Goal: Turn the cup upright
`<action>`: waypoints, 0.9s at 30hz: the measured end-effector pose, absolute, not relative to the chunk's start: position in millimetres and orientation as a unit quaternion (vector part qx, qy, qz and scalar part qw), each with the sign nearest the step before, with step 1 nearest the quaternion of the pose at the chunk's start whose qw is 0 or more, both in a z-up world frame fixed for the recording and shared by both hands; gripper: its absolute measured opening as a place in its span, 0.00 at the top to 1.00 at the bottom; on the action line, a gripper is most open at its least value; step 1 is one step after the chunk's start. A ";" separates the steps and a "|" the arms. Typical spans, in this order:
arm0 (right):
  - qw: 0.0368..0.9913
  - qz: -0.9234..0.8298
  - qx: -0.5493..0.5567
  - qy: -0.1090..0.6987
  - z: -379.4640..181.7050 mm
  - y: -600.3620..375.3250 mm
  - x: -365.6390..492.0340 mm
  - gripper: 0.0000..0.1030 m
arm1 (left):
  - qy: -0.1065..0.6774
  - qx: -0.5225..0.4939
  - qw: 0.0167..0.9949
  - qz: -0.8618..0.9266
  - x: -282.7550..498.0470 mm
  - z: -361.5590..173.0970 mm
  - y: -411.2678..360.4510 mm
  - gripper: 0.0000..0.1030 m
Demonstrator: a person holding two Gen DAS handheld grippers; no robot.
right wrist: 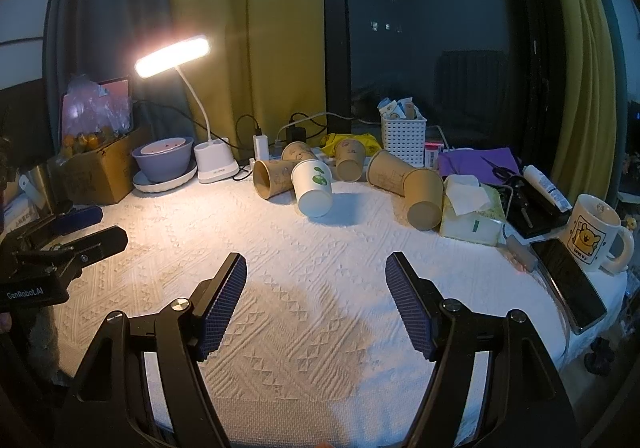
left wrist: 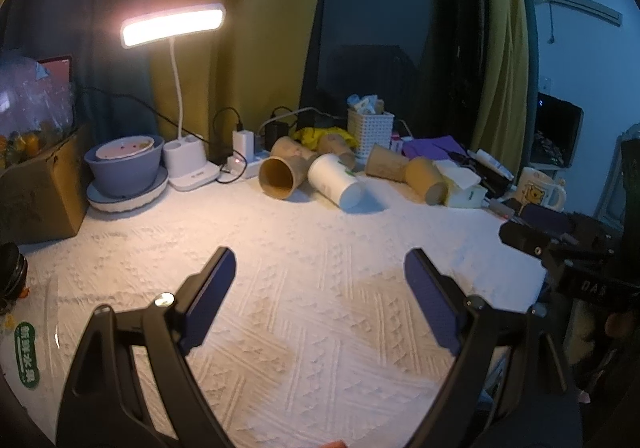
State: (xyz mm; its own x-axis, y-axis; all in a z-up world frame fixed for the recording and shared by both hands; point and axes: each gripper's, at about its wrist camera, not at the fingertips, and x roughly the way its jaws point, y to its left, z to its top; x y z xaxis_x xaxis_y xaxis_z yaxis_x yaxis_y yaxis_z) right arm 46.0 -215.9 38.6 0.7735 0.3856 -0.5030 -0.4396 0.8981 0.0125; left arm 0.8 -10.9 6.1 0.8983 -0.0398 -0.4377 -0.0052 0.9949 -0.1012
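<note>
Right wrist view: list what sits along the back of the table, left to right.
Cardboard box → purple bowl → desk lamp → white paper cup → white basket → tissue pack → cartoon mug.

Matt paper cups (right wrist: pixel 313 187), rough woven white cloth (right wrist: pixel 320 288), glossy ceramic mug (right wrist: pixel 592 232), knurled blue pads (right wrist: pixel 224 304) on black plastic fingers.
</note>
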 end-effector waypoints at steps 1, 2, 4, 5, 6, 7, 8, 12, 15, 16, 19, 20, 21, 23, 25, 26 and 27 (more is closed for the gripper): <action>0.940 0.220 -0.052 0.255 38.5 -216.1 45.9 0.28 | 0.225 -0.050 0.973 -0.008 1.0 6.2 -10.7 0.15; 0.940 0.220 -0.052 0.254 38.8 -216.2 45.7 0.28 | 0.225 -0.051 0.973 -0.007 1.1 6.4 -10.0 0.15; 0.940 0.220 -0.053 0.254 39.0 -215.3 45.9 0.28 | 0.223 -0.054 0.973 -0.006 0.7 7.1 -8.2 0.15; 0.940 0.220 -0.053 0.254 39.5 -215.0 45.9 0.28 | 0.221 -0.056 0.974 -0.006 -0.1 7.6 -7.9 0.15; 0.940 0.220 -0.054 0.254 39.8 -214.8 45.9 0.28 | 0.220 -0.056 0.974 -0.006 -0.8 8.0 -7.7 0.15; 0.940 0.220 -0.054 0.253 40.3 -214.4 45.8 0.28 | 0.219 -0.056 0.974 -0.006 -1.2 8.3 -7.4 0.15; 0.941 0.220 -0.055 0.253 41.2 -213.9 45.9 0.28 | 0.218 -0.057 0.974 -0.007 -1.4 8.4 -7.0 0.15; 0.941 0.220 -0.057 0.251 44.0 -212.8 44.8 0.28 | 0.224 -0.062 0.973 -0.006 -2.9 7.5 -6.1 0.15; 0.941 0.220 -0.057 0.250 44.1 -212.6 44.3 0.28 | 0.223 -0.064 0.973 -0.005 -4.3 7.9 -4.6 0.15; 0.941 0.220 -0.057 0.250 44.1 -212.8 44.3 0.28 | 0.223 -0.064 0.973 -0.006 -4.8 8.0 -4.6 0.15; 0.941 0.220 -0.058 0.250 44.0 -213.2 44.6 0.28 | 0.226 -0.063 0.972 -0.006 -3.4 6.5 -4.8 0.15; 0.941 0.220 -0.057 0.250 44.0 -213.5 44.7 0.28 | 0.227 -0.064 0.972 -0.007 -2.9 6.1 -4.7 0.15; 0.941 0.221 -0.057 0.250 43.9 -213.4 44.7 0.28 | 0.228 -0.065 0.972 -0.009 -2.9 6.1 -5.0 0.15; 0.941 0.220 -0.057 0.250 44.2 -213.6 44.7 0.28 | 0.227 -0.063 0.972 -0.012 -2.4 6.7 -5.8 0.15; 0.941 0.220 -0.057 0.250 44.0 -213.4 44.7 0.28 | 0.227 -0.061 0.972 -0.016 -2.0 7.2 -7.5 0.15; 0.941 0.220 -0.057 0.250 43.9 -213.4 44.7 0.28 | 0.227 -0.060 0.972 -0.019 -2.1 7.4 -8.7 0.15; 0.941 0.220 -0.057 0.250 44.4 -213.5 45.1 0.28 | 0.227 -0.058 0.972 -0.021 -1.7 7.7 -9.7 0.15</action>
